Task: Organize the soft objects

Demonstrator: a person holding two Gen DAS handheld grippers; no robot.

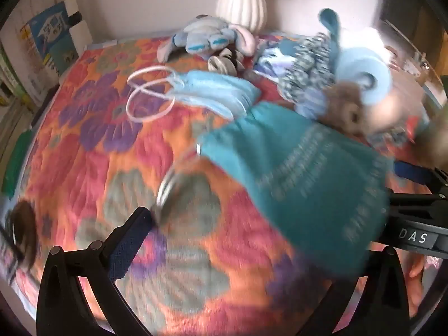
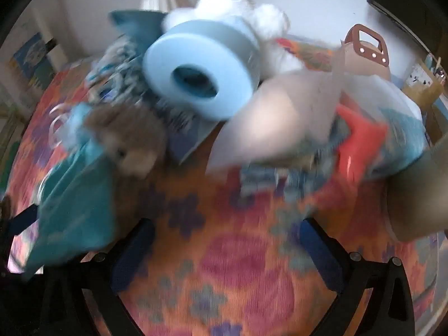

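Note:
A teal cloth pouch [image 1: 296,179] with metal rings hangs blurred in front of my left gripper [image 1: 246,238]; the jaws are spread wide and its right finger is hidden behind the pouch. The pouch also shows at the left of the right wrist view [image 2: 75,210]. Light blue face masks [image 1: 207,89] lie on the floral quilt [image 1: 92,145]. A blue plush toy [image 1: 201,37] lies at the back. A light blue foam ring [image 2: 201,72], a brown plush [image 2: 131,142] and a white fluffy toy [image 2: 235,8] form a pile. My right gripper [image 2: 226,243] is open and empty over the quilt.
A white ribbed vase [image 1: 242,0] stands behind the plush. A clear bag with red and blue items [image 2: 361,137] lies at the right. A brown handle [image 2: 366,43] rises behind it. Books [image 1: 47,39] stand at the left.

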